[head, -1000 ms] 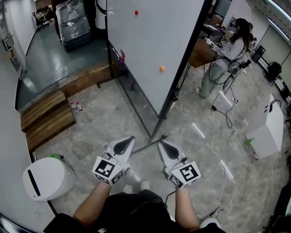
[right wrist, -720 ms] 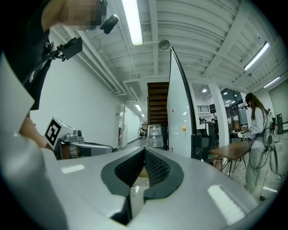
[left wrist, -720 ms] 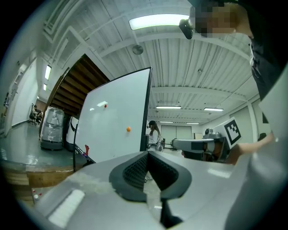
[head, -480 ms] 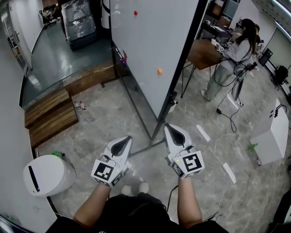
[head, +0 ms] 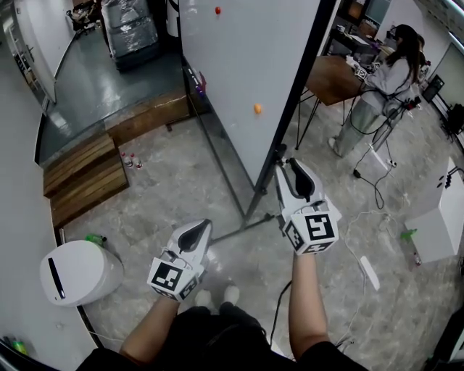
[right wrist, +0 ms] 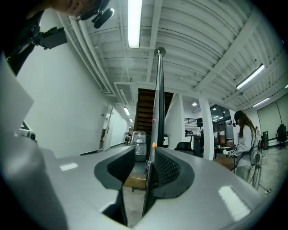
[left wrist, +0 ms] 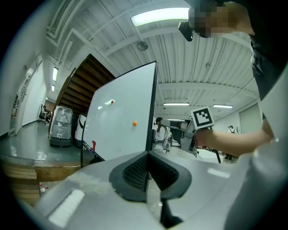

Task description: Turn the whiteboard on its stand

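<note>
Head view: whiteboard [head: 246, 72] upright on its stand, turn apparently not begun. Right gripper [head: 293, 165], jaws slightly parted, lines up on the black edge frame [head: 303, 80]. Left gripper [head: 202, 226], clenched and empty, hangs low. Grasping and turning remain.

The whiteboard [head: 246, 65] is white, black-framed — orange dot [head: 257, 109], red dot [head: 217, 11]; my left tool [head: 199, 227] and right tool [head: 293, 167] are pale grey.

R gripper [right wrist: 146, 168] jaws apart round whiteboard edge [right wrist: 158, 99].
</note>
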